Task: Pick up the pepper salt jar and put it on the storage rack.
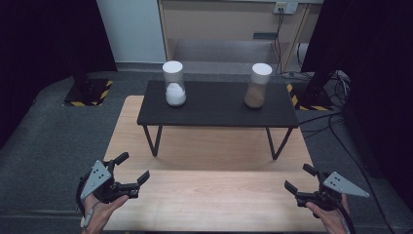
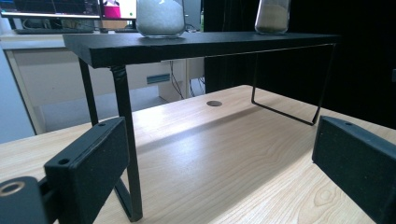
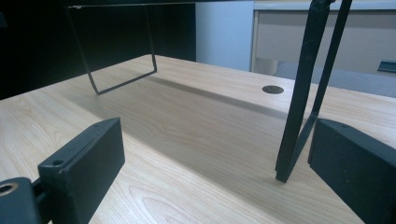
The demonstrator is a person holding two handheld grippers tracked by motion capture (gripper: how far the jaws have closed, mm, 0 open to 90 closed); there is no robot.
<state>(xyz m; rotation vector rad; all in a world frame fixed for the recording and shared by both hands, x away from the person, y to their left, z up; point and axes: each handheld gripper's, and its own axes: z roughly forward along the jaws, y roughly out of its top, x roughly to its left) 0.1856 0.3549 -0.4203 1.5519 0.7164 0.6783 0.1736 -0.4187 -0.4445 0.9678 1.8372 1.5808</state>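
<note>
Two clear jars stand on the black shelf up ahead of the grippers: the jar of white grains on the shelf's left end, forward and slightly inward of the left gripper, and the jar of brown grains toward the right end, forward and inward of the right gripper. Both grippers hang low over the near edge of the wooden table, well short of the shelf, jaws spread wide and holding nothing. Seen from the left gripper view, the white jar sits above and beyond the jaws. This looks like the start, before any reach. Next, I'd guess, a gripper must rise above the shelf top, travel forward, and straddle a jar squarely before closing.
</note>
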